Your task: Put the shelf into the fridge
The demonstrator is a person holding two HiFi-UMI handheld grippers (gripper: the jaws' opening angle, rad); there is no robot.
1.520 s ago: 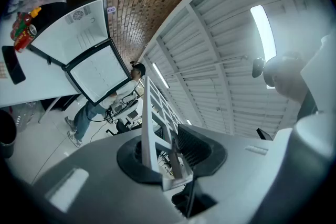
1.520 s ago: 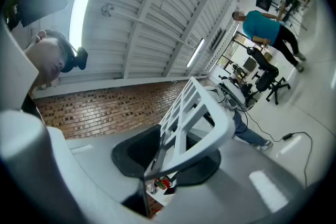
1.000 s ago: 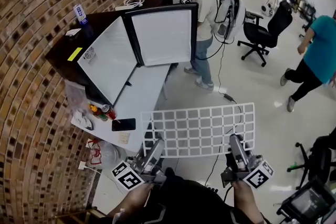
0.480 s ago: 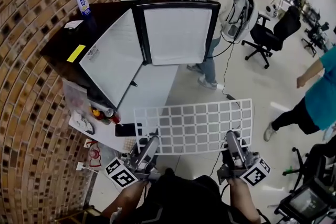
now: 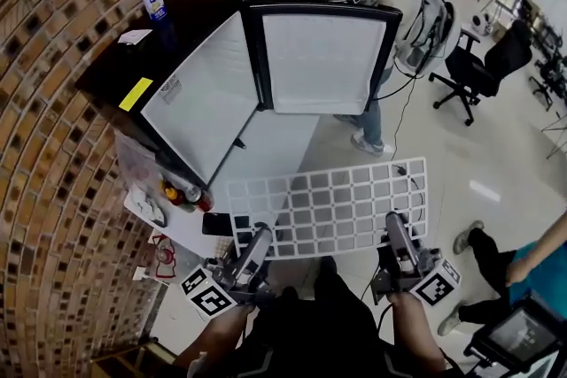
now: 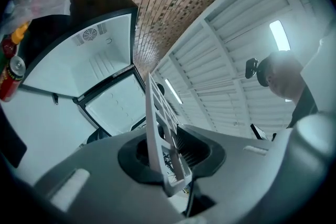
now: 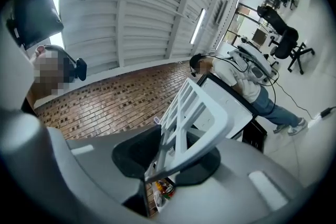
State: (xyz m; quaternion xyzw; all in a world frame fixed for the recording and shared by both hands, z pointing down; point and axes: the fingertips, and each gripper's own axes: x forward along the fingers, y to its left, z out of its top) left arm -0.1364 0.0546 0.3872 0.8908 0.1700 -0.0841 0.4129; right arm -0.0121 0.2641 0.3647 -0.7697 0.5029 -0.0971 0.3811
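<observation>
Left gripper [image 5: 263, 234], its jaws just closed tighter, and right gripper [image 5: 392, 222] are clamped on the shelf [image 5: 332, 206], which is held before the open fridge [image 5: 208, 93].

a black office chair [image 5: 483, 66] stands near a standing person [image 5: 400, 0].

white shelf [image 5: 328, 208] looks matt plastic; fridge [image 5: 97, 71] top glossy black; brick wall [image 5: 44, 155] rough.
</observation>
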